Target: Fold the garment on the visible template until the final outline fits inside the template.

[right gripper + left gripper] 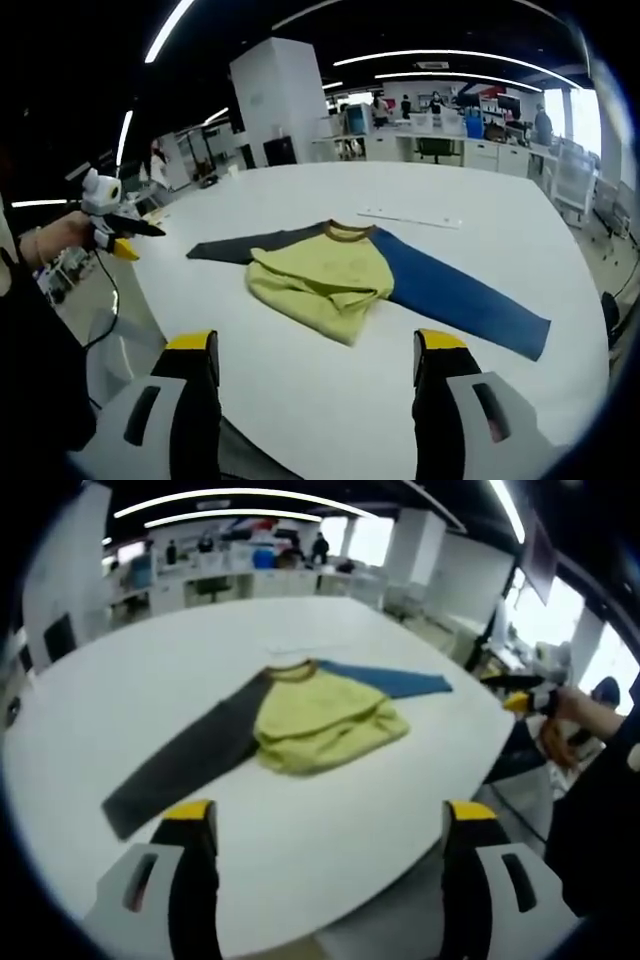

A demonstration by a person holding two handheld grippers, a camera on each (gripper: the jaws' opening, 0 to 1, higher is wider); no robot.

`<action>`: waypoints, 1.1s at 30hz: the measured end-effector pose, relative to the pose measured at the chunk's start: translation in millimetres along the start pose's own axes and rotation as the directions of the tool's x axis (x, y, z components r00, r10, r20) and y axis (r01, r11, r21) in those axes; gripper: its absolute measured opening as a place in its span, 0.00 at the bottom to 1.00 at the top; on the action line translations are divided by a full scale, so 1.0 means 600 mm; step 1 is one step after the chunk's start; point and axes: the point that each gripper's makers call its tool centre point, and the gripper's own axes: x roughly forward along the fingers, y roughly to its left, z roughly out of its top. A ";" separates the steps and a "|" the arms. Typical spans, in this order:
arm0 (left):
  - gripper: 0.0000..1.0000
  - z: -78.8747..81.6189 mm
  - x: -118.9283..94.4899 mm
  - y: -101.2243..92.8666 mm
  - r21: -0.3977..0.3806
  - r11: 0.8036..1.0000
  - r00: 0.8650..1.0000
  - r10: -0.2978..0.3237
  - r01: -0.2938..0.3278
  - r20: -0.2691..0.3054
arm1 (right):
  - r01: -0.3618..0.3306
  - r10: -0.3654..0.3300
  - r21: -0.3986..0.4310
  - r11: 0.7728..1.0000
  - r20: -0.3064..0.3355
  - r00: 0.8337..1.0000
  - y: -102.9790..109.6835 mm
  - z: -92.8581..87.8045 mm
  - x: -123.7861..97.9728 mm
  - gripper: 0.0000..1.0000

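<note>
Two grippers, left gripper [330, 825] and right gripper [315, 355], hover off the table's [90, 720] near edge, jaws wide, holding nothing. Shirt [325, 725] lies mid-table, yellow body bunched, dark sleeve [185, 765] and blue sleeve [460, 295] spread flat.

- The garment [325, 725] has a yellow-green body, plain apart from a faint mark on the chest in the right gripper view.
- Its neckband [349, 232] is brownish olive, at 12 o'clock of the body in that view.
- One sleeve [185, 765] is dark charcoal grey, running toward 8 o'clock in the left gripper view.
- The other sleeve [460, 292] is blue, running toward 4 o'clock in the right gripper view.
- The table [120, 690] is plain white.
- The left gripper [330, 825] has black jaws with yellow tips on a pale grey body.
- The right gripper [315, 350] has the same black, yellow and grey.
</note>
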 end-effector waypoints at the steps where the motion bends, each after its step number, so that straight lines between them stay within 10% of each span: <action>1: 0.88 0.001 0.004 0.002 0.001 1.000 1.000 -0.001 0.001 -0.002 | -0.001 0.001 0.003 1.000 -0.001 1.000 -0.001 -0.001 0.004 0.75; 33: 0.51 0.033 0.174 0.082 -0.091 0.995 1.000 -0.030 0.030 -0.004 | -0.042 0.046 0.106 0.993 -0.038 0.998 -0.018 -0.048 0.144 0.34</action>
